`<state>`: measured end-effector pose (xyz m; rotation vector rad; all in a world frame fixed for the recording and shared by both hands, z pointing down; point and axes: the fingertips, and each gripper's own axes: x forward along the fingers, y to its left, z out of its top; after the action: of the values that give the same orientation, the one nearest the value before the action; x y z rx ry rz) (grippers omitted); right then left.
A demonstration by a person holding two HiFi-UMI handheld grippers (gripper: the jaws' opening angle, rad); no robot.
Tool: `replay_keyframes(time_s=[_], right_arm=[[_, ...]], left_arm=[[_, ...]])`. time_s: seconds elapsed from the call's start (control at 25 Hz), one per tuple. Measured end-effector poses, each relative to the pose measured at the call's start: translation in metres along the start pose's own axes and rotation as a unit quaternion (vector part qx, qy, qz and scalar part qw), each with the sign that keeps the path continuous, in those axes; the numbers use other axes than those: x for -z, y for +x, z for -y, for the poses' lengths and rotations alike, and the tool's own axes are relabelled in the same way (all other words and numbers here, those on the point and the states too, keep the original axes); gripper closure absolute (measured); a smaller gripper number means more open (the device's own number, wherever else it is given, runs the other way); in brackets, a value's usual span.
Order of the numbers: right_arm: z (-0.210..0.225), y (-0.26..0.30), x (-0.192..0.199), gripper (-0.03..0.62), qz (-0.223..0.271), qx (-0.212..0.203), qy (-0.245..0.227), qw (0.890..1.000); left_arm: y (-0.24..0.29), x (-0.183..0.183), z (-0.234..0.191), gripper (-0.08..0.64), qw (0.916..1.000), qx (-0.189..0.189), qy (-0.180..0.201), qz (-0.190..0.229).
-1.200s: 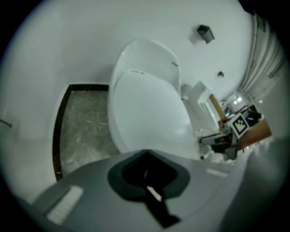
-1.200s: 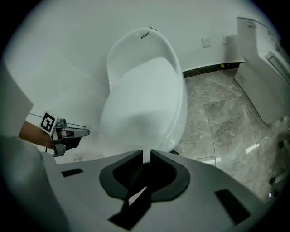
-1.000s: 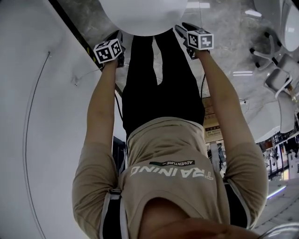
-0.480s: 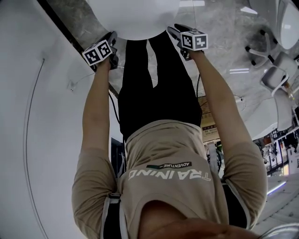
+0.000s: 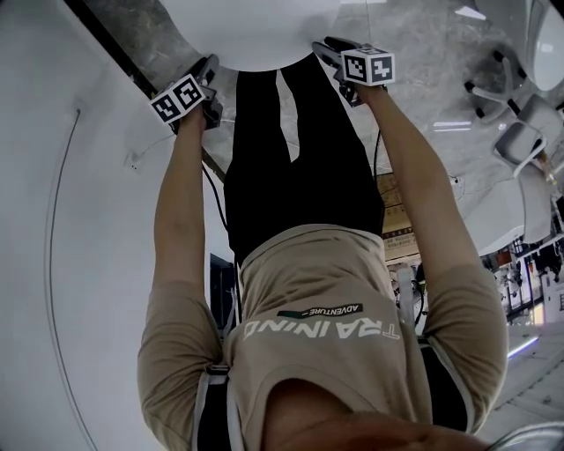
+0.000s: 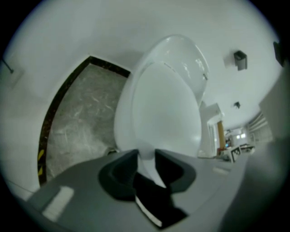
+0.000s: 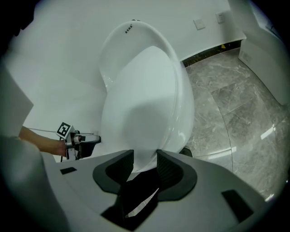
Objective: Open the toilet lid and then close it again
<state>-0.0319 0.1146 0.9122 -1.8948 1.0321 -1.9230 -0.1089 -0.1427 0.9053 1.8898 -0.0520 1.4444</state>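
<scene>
The white toilet lid [image 6: 165,113] lies down over the bowl. It shows large in both gripper views [image 7: 145,104] and at the top edge of the head view [image 5: 256,26]. My left gripper [image 6: 146,159] is at the lid's front rim. Its jaws are opening, with the rim's edge showing in the gap between them. In the head view it sits at the rim's left [image 5: 210,72]. My right gripper [image 7: 145,162] stands open at the rim's right side [image 5: 328,48], the lid's edge between its pads.
Grey marble floor [image 7: 226,90] with a dark skirting strip [image 6: 50,122] runs round the toilet, against a curved white wall [image 5: 79,220]. Wall sockets [image 7: 199,22] sit behind the toilet. The person's legs and torso [image 5: 300,176] stand just in front of the bowl.
The left gripper's marker cube has rolled and shifted a little left in the head view. Both grippers stay at the lid's front rim, and the lid has not lifted.
</scene>
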Motion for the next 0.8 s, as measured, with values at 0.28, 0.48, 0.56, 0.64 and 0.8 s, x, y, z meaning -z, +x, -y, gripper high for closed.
replay_keyframes(time_s=[0.28, 0.48, 0.56, 0.64, 0.8], right_arm=[[0.003, 0.001, -0.003, 0.446, 0.002, -0.014, 0.033, 0.999], [0.002, -0.003, 0.0, 0.457, 0.003, -0.023, 0.032, 0.999], [-0.001, -0.006, 0.001, 0.489, -0.008, -0.025, -0.008, 1.0], [-0.001, -0.008, 0.001, 0.505, -0.018, -0.026, -0.033, 0.999], [-0.002, -0.015, 0.0, 0.525, -0.027, -0.035, -0.039, 0.998]], left_arm=[[0.001, -0.002, 0.002, 0.439, 0.9997, 0.009, 0.017, -0.016], [0.0, 0.0, 0.004, 0.439, 0.9983, 0.02, 0.041, -0.035], [-0.003, 0.001, 0.006, 0.439, 0.9971, 0.023, 0.061, -0.038], [-0.005, -0.002, 0.007, 0.439, 0.9971, 0.032, 0.059, -0.036], [-0.012, -0.004, 0.012, 0.439, 0.9975, 0.049, 0.042, -0.03]])
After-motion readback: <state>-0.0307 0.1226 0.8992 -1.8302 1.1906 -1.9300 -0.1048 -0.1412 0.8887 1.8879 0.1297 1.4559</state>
